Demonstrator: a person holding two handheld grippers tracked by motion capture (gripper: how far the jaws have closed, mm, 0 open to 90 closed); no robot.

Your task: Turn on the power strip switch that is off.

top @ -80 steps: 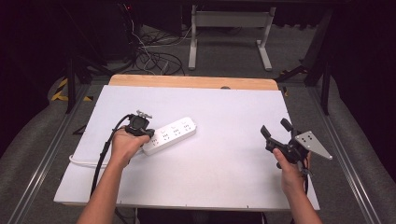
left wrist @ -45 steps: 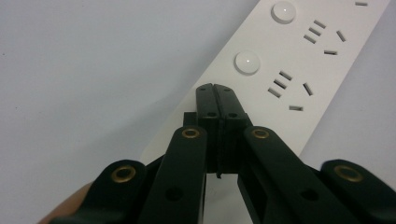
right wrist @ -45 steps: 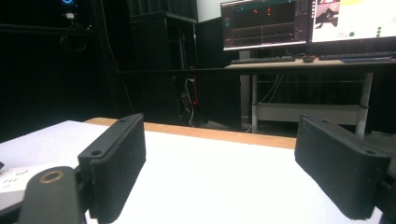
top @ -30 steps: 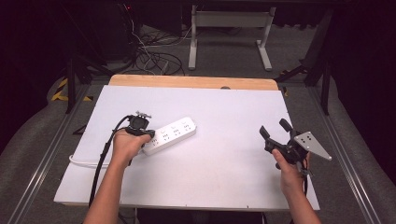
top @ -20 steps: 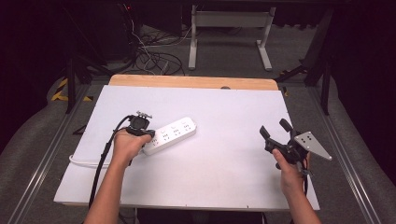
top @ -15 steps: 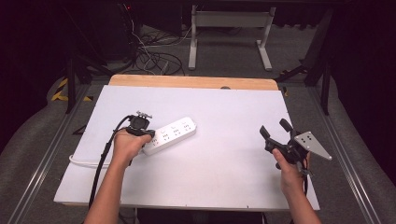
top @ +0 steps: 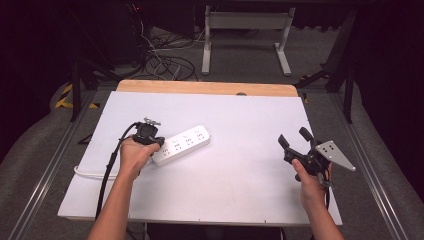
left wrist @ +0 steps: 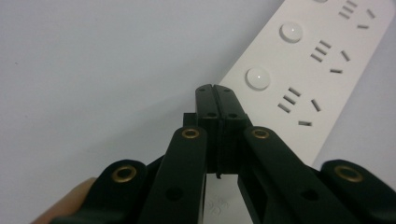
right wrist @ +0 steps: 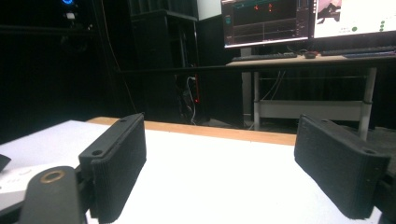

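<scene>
**Closed left claw on the power strip's near end**

Your left claw (left wrist: pixel 215 93), jaws pressed together and holding nothing, rests at the near-left end of the power strip (top: pixel 182 144), left of centre on the worktop (top: pixel 240 110). Your right claw (top: pixel 295 141) hangs wide open, empty, near right. Risk: pushing off-centre could skid the strip. Contact under the tips is hidden; the strip's cord (top: pixel 90 173) runs behind your forearm.

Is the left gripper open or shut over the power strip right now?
Shut. The left gripper has its jaws pressed together with nothing between them, tips at the edge of the white power strip.
</scene>
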